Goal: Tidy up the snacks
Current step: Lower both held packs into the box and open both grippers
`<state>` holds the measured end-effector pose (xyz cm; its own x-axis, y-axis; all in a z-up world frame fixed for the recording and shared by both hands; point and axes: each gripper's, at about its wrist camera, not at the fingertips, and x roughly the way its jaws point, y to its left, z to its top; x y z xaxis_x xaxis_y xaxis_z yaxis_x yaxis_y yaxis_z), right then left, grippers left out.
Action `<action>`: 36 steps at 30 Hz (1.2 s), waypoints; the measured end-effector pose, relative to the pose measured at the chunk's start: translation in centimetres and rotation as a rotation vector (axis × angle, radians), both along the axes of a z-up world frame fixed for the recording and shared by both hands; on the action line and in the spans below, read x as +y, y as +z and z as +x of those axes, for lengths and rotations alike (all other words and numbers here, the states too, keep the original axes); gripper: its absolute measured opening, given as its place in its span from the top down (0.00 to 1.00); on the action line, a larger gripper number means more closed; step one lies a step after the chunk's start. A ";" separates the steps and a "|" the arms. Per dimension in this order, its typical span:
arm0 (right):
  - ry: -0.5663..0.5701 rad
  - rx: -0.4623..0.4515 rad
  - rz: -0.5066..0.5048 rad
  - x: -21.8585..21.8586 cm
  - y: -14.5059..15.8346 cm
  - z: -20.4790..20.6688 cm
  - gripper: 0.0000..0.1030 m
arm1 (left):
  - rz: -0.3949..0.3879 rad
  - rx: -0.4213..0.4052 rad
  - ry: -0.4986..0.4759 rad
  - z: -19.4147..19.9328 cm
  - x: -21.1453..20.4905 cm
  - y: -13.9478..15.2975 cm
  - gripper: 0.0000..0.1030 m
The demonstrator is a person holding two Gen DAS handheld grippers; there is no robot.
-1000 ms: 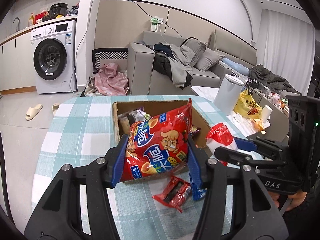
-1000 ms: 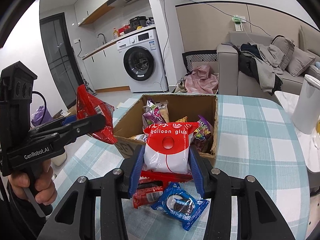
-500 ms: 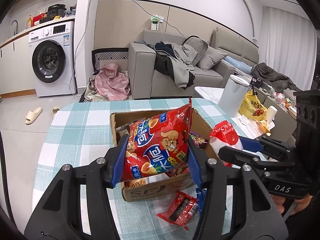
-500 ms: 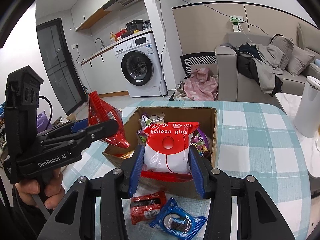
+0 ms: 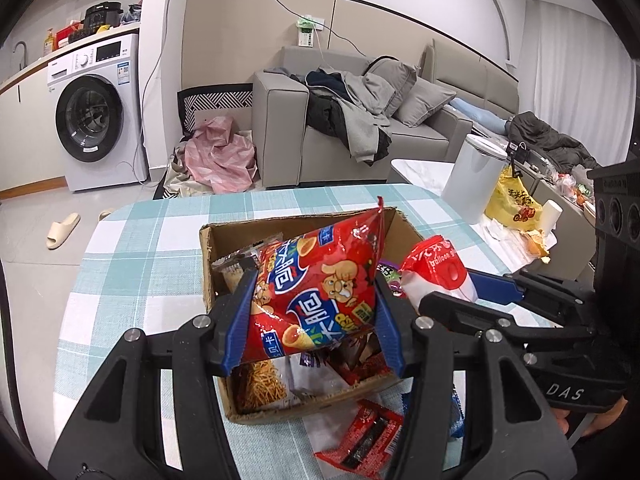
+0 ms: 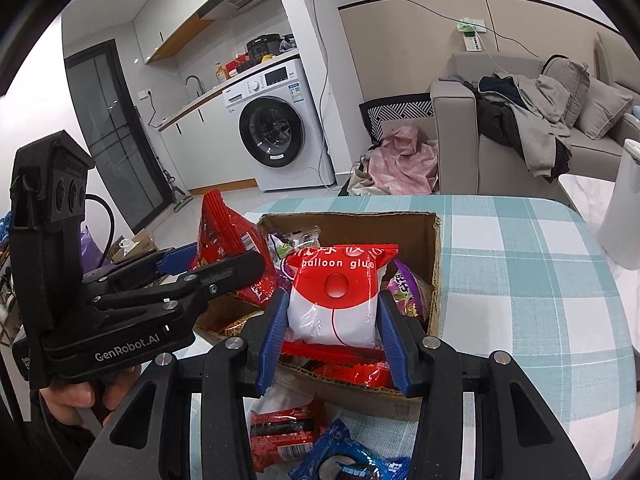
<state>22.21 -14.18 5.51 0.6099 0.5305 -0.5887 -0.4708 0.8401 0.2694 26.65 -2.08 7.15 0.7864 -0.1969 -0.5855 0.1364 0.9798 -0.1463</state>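
The open brown cardboard box (image 5: 208,256) on the teal-and-white checked tablecloth (image 5: 132,264) holds assorted packets, a noodle-stick pack (image 5: 260,380) at its 7 o'clock corner. Over it, the left gripper (image 5: 312,322) is clenched on a red glossy crisp bag (image 5: 316,292). At 3 o'clock of that bag, the right gripper (image 6: 334,336) squeezes a red-and-white "balloon glue" pouch (image 6: 334,300). A small red wrapper (image 6: 286,430) and a blue biscuit packet (image 6: 344,462) lie on the cloth at 6 o'clock of the box.
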 end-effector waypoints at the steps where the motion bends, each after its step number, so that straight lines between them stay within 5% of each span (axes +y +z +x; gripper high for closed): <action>1: -0.003 0.002 0.000 0.0 -0.1 0.2 0.56 | -0.001 0.001 -0.002 0.3 0.0 -0.1 0.50; 21: -0.013 0.019 -0.033 -0.4 -1.2 2.5 0.56 | 0.047 0.028 -0.015 4.2 -1.3 -2.2 0.50; 31: -0.023 -0.025 -0.107 -0.5 -1.4 1.1 0.49 | 0.050 0.031 -0.031 4.1 -1.8 -1.8 0.50; 36: -0.027 -0.025 -0.109 -1.0 -1.4 0.5 0.38 | 0.056 0.040 -0.047 3.2 -2.3 -1.3 0.45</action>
<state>22.73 -15.20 4.08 0.6383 0.4474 -0.6264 -0.4532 0.8762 0.1641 29.85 -4.38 5.80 0.7526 -0.1991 -0.6277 0.1772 0.9793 -0.0981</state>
